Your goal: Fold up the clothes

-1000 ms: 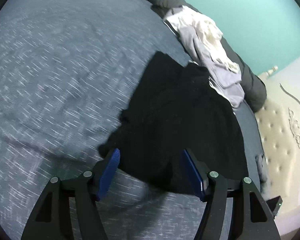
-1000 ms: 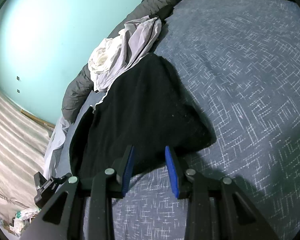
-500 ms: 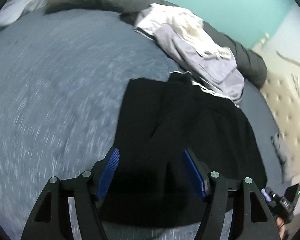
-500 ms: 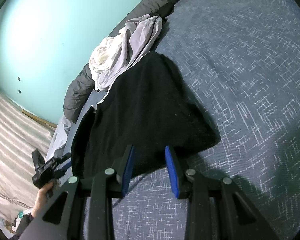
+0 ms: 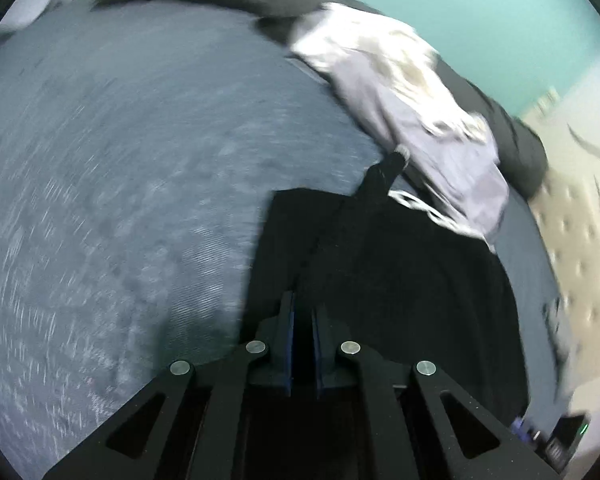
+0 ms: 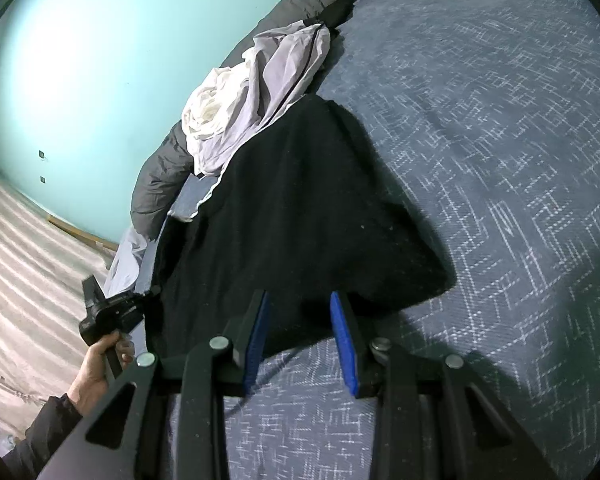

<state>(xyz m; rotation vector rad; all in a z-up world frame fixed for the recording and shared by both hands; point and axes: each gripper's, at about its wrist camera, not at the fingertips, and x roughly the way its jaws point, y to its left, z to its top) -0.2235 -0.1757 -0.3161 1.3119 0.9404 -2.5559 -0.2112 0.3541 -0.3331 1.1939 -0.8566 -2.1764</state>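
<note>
The black garment (image 6: 300,216) is looking like matt, slightly fuzzy knit cloth, lying on a bedspread (image 6: 500,160) that's showing a rough woven texture. The pale clothes pile (image 6: 252,92) is looking thin and crinkly, and the headboard (image 5: 580,240) is showing tufted padding.

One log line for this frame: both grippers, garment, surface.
left gripper: jaws just closing on black garment edge | right gripper: open at near edge | garment: flat on blue bedspread

Dim, motion-blurred left view; fisheye-warped edges.
</note>
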